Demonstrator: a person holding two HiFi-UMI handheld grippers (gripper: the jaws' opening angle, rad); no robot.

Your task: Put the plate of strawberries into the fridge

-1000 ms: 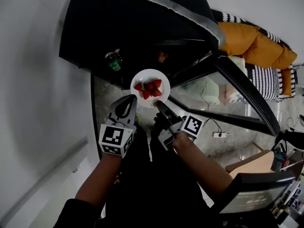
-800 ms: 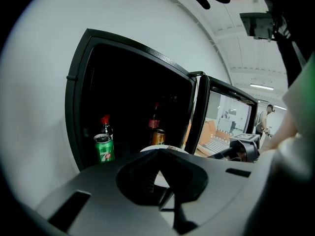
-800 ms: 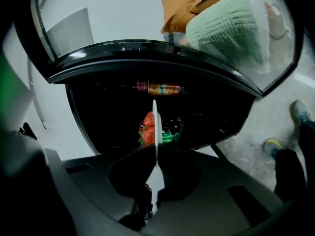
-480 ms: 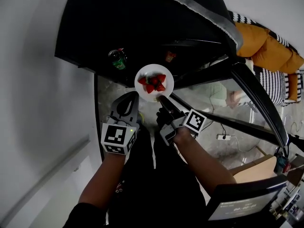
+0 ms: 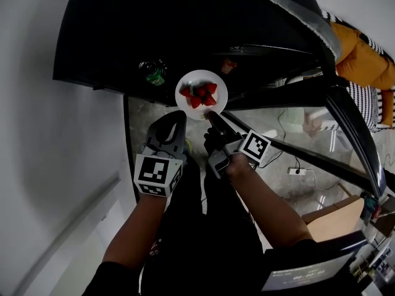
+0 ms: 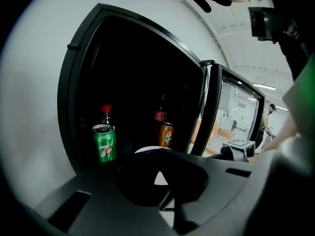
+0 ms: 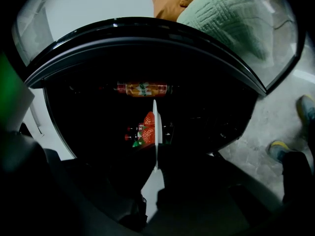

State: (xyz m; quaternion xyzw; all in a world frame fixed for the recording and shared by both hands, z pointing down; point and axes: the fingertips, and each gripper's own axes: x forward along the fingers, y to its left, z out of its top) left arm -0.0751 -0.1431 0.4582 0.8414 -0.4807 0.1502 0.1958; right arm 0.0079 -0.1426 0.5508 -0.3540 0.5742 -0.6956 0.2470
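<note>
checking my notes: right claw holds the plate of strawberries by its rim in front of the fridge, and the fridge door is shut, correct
Not quite: the fridge door is open, not shut. The left gripper view looks past it into the fridge, at a green can inside. The rest holds: the right claw holds the plate of strawberries by its rim.

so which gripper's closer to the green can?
Left. The left gripper is below and slightly right of the green can in the head view; the right gripper is farther right, clamped on the plate rim.
</note>
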